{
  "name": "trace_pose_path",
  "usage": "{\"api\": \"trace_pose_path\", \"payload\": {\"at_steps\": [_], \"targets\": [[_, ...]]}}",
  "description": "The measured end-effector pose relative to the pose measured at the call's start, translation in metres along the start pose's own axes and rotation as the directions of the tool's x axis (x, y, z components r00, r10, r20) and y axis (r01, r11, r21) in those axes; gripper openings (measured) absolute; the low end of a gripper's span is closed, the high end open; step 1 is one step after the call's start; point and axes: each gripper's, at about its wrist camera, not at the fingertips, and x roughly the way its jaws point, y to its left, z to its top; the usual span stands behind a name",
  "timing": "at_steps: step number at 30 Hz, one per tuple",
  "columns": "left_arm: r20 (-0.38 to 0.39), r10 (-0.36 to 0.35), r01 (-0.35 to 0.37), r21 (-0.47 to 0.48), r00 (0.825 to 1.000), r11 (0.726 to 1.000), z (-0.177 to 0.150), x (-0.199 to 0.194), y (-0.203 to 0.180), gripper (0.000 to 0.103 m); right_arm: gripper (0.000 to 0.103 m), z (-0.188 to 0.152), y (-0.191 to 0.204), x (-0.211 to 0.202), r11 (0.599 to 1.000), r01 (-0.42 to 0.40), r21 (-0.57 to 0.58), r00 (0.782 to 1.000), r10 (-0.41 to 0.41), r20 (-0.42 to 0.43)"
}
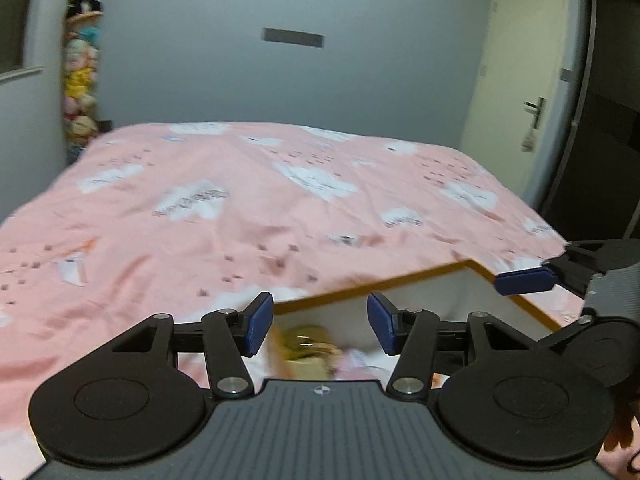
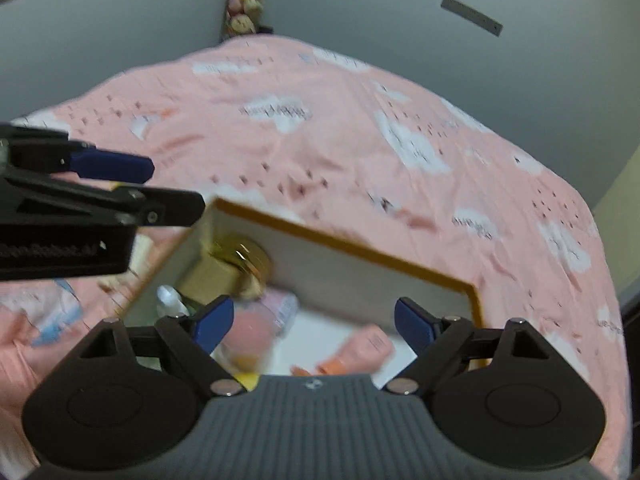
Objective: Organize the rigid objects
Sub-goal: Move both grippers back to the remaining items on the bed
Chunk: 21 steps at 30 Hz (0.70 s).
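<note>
A white box with an orange rim point(image 2: 360, 246) lies open on the pink bed, its rim point(image 1: 380, 284) also in the left wrist view. Inside stand a gold-capped bottle point(image 2: 240, 258), a white bottle point(image 2: 170, 298), a blurred pink round item point(image 2: 248, 330) and a peach tube point(image 2: 360, 350). My left gripper point(image 1: 320, 324) hovers open above the box's near left part, over the gold-capped bottle point(image 1: 306, 340), with nothing between its fingers. My right gripper point(image 2: 314, 324) hangs wide open over the box's middle, holding nothing. One of its blue pads point(image 1: 524, 282) shows at the box's right corner.
The pink cloud-print bed cover point(image 1: 240, 208) stretches far beyond the box. A tall stack of plush toys point(image 1: 82, 72) stands in the back left corner. A white door point(image 1: 520, 80) and a dark wardrobe point(image 1: 608, 140) are on the right.
</note>
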Motion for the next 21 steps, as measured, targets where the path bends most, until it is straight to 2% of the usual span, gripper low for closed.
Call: {"api": "trace_pose_path", "payload": {"at_steps": [3,6,12,16,21], "targets": [[0.013,0.022,-0.022,-0.048,1.0,0.999,-0.002,-0.005,0.02,0.062,0.086,0.01,0.017,0.001,1.0,-0.026,0.009,0.999,0.026,0.03],[0.013,0.075,-0.074,-0.08,0.997,0.994,-0.006,-0.008,0.041,0.062,0.086,0.018,0.04,0.004,0.998,-0.062,-0.026,0.997,0.063,0.054],[-0.039,0.154,-0.158,-0.134,0.987,0.978,-0.021,-0.013,0.084,0.062,0.086,0.029,0.089,0.017,0.987,-0.152,-0.052,0.985,0.156,0.072],[-0.078,0.21,-0.221,-0.185,0.975,0.958,-0.037,-0.013,0.112,0.063,0.088,0.031,0.122,0.036,0.978,-0.205,-0.031,0.977,0.207,0.05],[-0.14,0.227,-0.256,-0.246,0.964,0.935,-0.061,-0.004,0.145,0.062,0.088,0.023,0.156,0.064,0.98,-0.199,-0.014,0.98,0.199,0.002]]}}
